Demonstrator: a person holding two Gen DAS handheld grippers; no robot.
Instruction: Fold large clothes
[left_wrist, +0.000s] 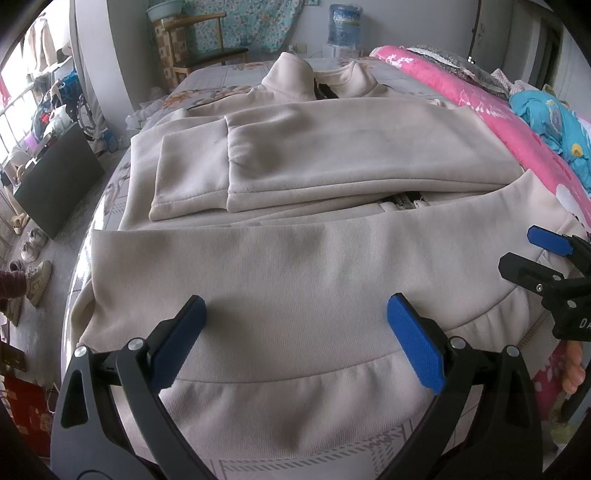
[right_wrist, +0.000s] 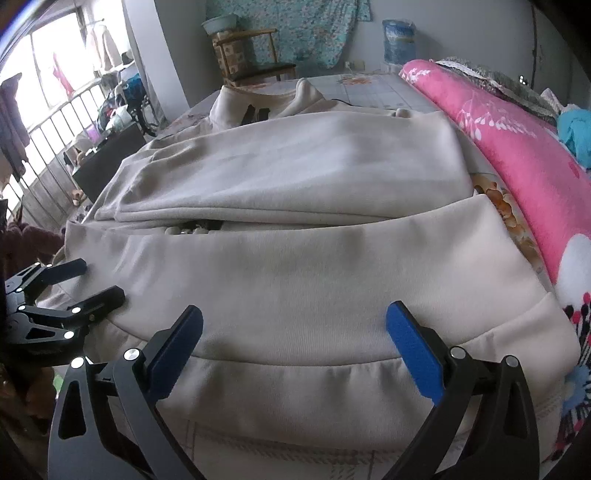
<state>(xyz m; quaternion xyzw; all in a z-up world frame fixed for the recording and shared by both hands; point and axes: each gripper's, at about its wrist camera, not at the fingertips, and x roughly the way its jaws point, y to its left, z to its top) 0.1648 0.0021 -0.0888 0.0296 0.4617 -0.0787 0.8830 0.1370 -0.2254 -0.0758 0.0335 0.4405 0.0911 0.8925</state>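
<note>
While both claws hover at the near hem, the scene reads so:
Jacket: the cream jacket (left_wrist: 295, 266) lies flat on the bed (left_wrist: 243, 70), both sleeves folded across its front, collar at the far end.
Left gripper: the left gripper (left_wrist: 295, 343) is spread wide over the hem, pinching nothing.
Right gripper: the right gripper (right_wrist: 295, 350) is likewise spread, holding nothing.
Beside: a pink quilt (right_wrist: 517, 147) lies along the jacket's right.

Both views are lit by soft daylight admitted through the window (right_wrist: 55, 66) at the left, where the panes are blown out. Only faint shadows are cast. Straight lines are bent by fisheye distortion, and the corners are blacked out.
</note>
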